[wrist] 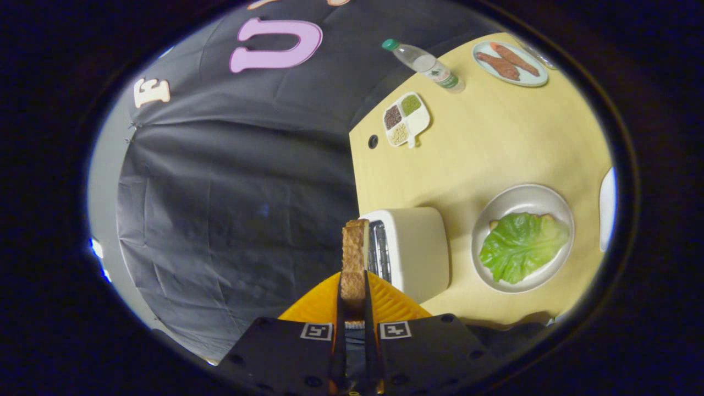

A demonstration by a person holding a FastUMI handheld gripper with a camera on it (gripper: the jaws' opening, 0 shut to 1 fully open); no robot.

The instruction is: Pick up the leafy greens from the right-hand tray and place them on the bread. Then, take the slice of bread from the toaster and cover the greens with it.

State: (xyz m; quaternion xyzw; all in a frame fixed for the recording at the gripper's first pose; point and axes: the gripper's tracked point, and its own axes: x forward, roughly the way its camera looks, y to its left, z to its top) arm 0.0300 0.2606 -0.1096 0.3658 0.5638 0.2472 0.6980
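Your gripper (352, 286) pinches a bread slice (353, 258) edge-on, beside the toaster (412, 250); leafy greens (522, 245) cover the plate (522, 201)

Even overhead light falls bright on the pale table (484, 165) beyond the gripper (352, 300), whose fingers clamp a sharply focused bread slice (353, 258). The toaster (410, 250) just ahead casts soft shadow. Fisheye distortion bends the far edges; glare is slight.

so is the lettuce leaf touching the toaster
Apart. The gripper view shows bare table between lettuce leaf and toaster.
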